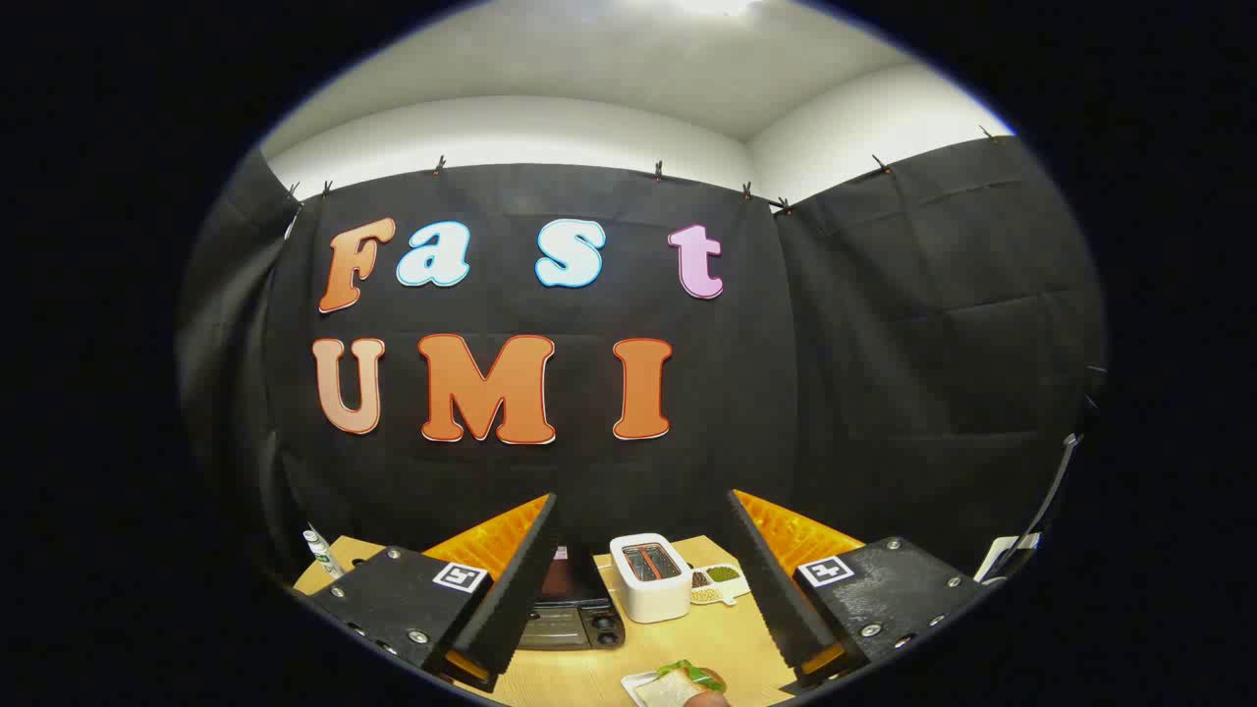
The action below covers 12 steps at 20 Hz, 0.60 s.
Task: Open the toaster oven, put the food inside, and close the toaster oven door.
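One sandwich (680, 684) lies on a plate (633, 681) between the spread tool (643, 579) fingers.

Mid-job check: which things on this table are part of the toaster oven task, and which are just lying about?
For the job: toaster oven, food on a plate, open gripper.
Lying about: white pop-up toaster, divided dish of beans, bottle.

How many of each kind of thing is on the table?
Toaster oven, dark: 1
White pop-up toaster: 1
Small dish of beans or grains: 1
Plate of food: 1
Bottle: 1
Total: 5
The gripper is open and holds nothing.
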Each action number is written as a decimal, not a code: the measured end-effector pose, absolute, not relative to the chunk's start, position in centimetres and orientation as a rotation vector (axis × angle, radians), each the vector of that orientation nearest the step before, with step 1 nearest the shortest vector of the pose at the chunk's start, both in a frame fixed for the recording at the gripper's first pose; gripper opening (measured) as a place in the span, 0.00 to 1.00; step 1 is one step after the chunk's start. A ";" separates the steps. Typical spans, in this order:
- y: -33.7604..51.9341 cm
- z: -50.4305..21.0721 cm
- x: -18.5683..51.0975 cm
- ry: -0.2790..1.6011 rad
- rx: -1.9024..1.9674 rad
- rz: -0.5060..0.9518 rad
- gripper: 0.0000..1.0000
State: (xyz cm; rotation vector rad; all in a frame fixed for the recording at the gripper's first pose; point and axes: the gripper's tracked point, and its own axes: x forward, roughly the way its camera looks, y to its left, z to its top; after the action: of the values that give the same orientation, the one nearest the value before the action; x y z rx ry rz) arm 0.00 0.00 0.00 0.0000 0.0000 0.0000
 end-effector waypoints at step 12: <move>0.8 -0.7 -0.8 0.000 0.004 0.003 0.99</move>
State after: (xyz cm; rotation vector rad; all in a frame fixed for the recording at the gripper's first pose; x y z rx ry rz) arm -0.76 0.82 -0.72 0.0038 0.0004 0.0033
